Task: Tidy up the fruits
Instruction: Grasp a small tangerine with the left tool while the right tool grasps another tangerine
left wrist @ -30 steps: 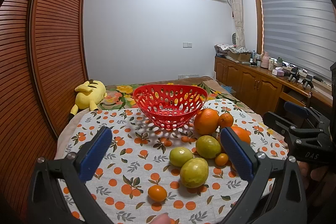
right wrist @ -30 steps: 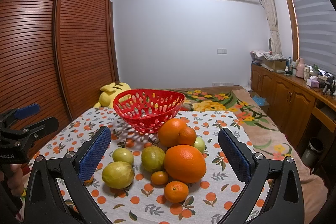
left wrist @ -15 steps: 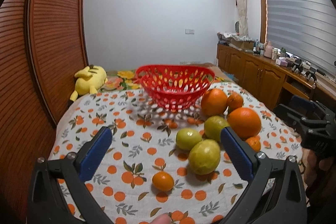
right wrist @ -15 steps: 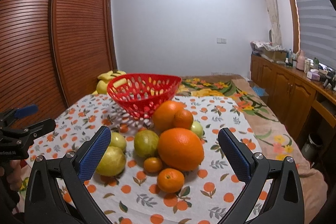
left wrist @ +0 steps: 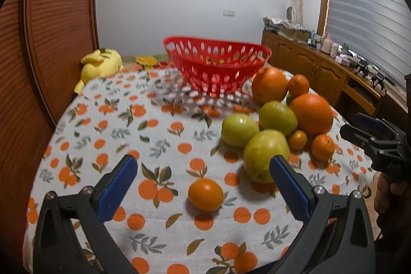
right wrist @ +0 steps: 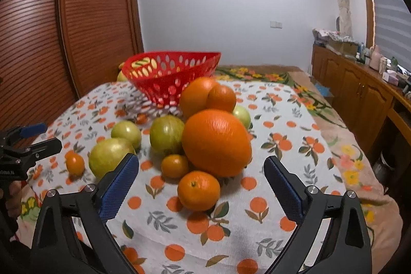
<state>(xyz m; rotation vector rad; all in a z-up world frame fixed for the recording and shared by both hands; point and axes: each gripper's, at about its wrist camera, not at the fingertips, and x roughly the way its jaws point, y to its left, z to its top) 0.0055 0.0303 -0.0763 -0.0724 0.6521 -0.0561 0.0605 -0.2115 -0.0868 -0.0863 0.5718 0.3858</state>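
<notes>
A red perforated basket [left wrist: 217, 68] stood at the far side of a table covered with an orange-print cloth [left wrist: 108, 125], and nothing could be made out inside it. The fruit lay loose on the cloth, near and to the right of the basket. The left gripper [left wrist: 204, 172] hung low over the near edge with its blue-padded jaws wide apart and nothing between the pads; a small orange [left wrist: 205, 194] sat on the cloth just in front of the gap, apart from the main cluster. To its right a large green fruit [left wrist: 264, 156] lay just behind the gripper's right finger, with two more green fruits [left wrist: 277, 117] and several oranges beyond. The right gripper [right wrist: 201, 171] stood open as well; its jaws had just been closing a little, with no fruit between the pads. A small mandarin [right wrist: 199, 190] rested on the cloth in line with the gap, and the big orange [right wrist: 217, 141] sat just behind it, touching a smaller orange fruit [right wrist: 174, 166] on its left. A yellow plush toy [left wrist: 101, 62] lay beyond the table's far left corner.
</notes>
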